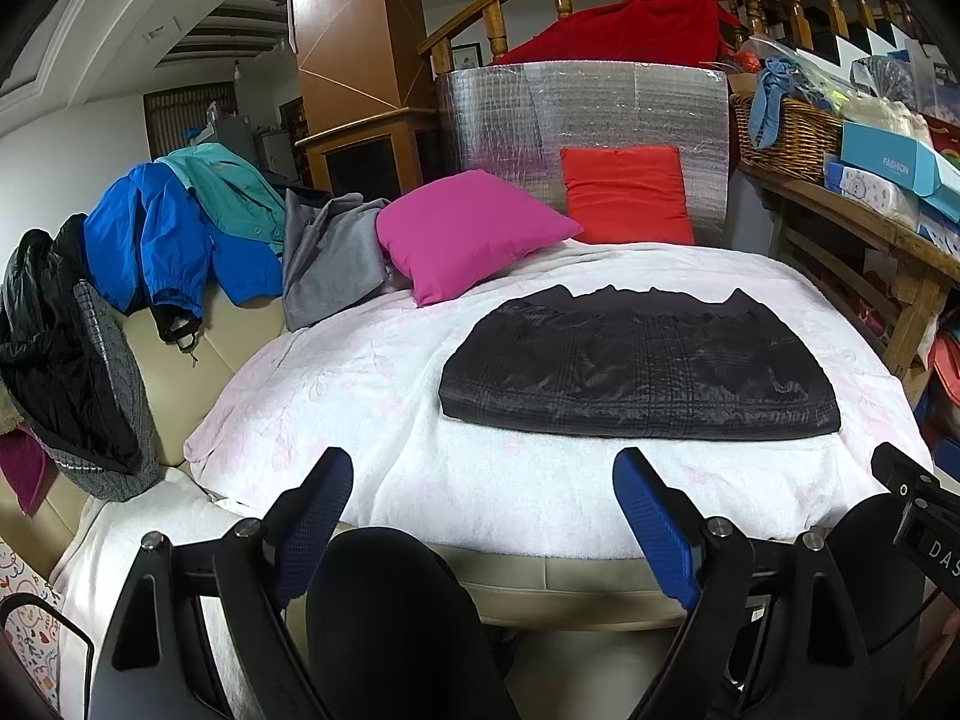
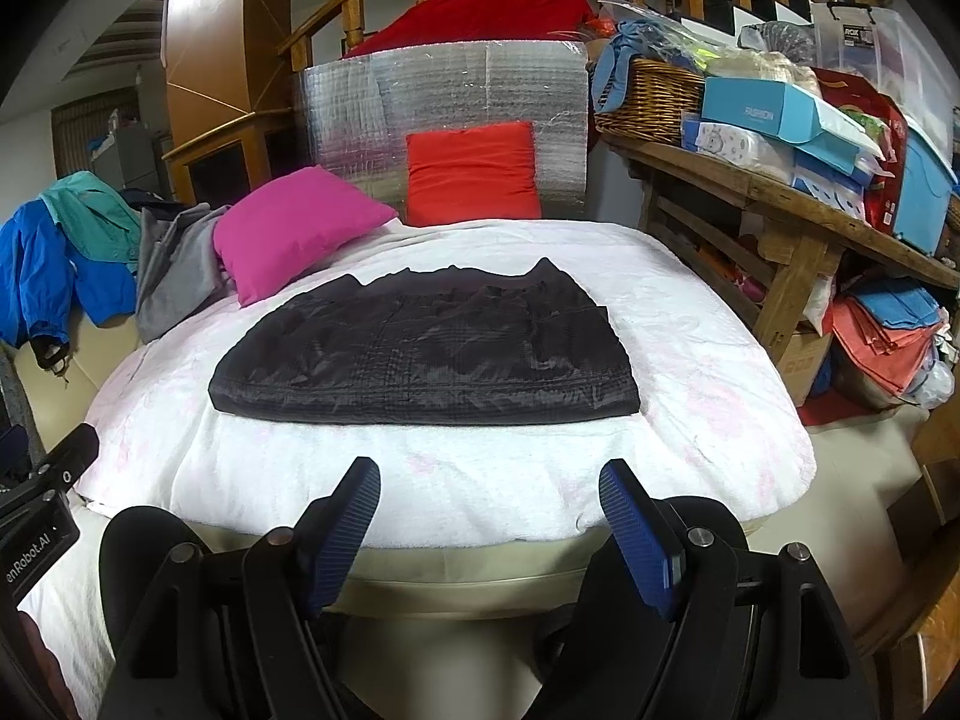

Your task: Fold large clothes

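Though the black quilted shiny-fabric garment already lies as a flat, roughly rectangular bundle in the middle of the white fleecy blanket with faint pink flowers, I judge it may still want another fold, since it spans a good share of the sofa seat. My left claw hangs spread wide and empty, short of the blanket's near edge; my right claw is likewise spread, holding nothing, well apart from the garment.

What worries me is the fabric: it looks slick and puffy (the sort that springs back), so a pinch on one layer alone could peel the bundle open, and a shallow grip could slip off the near hem. The blanket is loose too, and I could catch it along with the garment and drag both.

The blanket covers a cream leather sofa. Behind the garment sit a magenta square cushion and an orange-red square cushion, the latter leaning on a silver foil-quilted panel. Off to the left are draped a grey fleece top, a blue windbreaker and a teal shirt. On the right, a rough wooden bench carries a wicker basket and light-blue cardboard boxes.
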The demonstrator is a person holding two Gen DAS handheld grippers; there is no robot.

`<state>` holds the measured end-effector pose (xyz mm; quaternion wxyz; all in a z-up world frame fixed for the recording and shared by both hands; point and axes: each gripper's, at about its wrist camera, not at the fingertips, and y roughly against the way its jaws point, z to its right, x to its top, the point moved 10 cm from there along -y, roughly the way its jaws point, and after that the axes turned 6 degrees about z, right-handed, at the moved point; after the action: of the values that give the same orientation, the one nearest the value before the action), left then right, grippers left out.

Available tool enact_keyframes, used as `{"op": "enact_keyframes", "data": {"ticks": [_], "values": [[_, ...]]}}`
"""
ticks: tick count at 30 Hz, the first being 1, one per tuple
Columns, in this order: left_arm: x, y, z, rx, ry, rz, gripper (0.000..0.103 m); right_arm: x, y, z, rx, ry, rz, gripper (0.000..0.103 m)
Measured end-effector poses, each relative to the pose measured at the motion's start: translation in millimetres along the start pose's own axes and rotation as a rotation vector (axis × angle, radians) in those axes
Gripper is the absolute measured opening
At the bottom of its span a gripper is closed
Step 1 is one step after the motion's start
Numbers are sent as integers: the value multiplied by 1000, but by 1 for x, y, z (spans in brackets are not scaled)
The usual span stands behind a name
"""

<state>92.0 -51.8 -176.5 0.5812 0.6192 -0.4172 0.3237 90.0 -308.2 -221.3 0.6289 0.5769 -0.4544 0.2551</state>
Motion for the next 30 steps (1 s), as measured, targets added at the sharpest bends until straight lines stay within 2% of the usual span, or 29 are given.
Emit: {"op": "enact_keyframes", "data": {"ticks": [30], "values": [[-5, -2, -1, 6, 18, -14, 89, -2, -1, -5, 5, 6, -4, 79]]}}
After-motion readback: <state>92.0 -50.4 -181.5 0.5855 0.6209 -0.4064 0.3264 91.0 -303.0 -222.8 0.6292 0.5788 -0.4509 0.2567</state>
